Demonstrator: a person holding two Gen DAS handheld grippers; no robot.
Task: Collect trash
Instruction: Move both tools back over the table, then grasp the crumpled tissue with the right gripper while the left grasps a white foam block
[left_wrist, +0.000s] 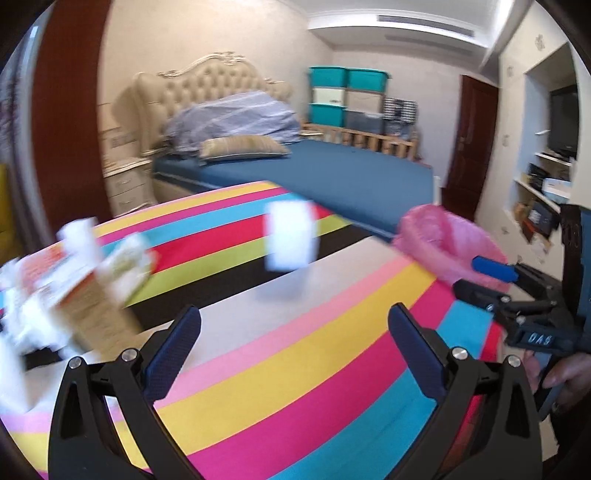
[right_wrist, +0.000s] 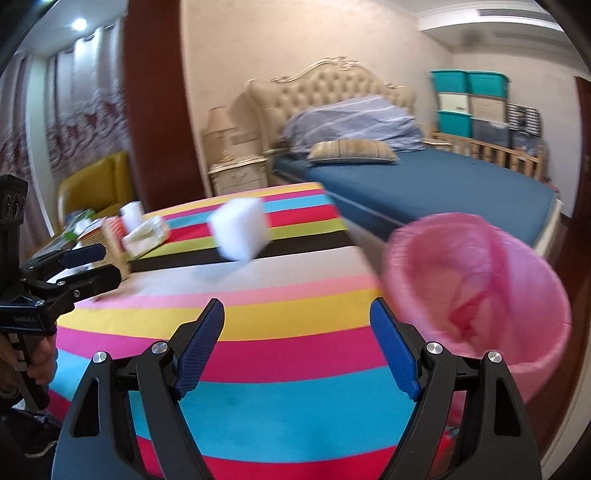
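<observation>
white block (left_wrist: 291, 236) blurred (edges unclear)

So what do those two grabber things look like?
Both look alike. The left gripper and the right gripper each have black plastic arms with round silver bolts and two ridged dark blue pads. From the side, the right one shows white letters on its black body, and the left one a black trigger handle.

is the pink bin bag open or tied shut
Open. The bag is stretched over the bin's rim, and the right wrist view looks straight into its mouth. Whether any trash lies inside, cannot tell; the picture is blurred.
</observation>
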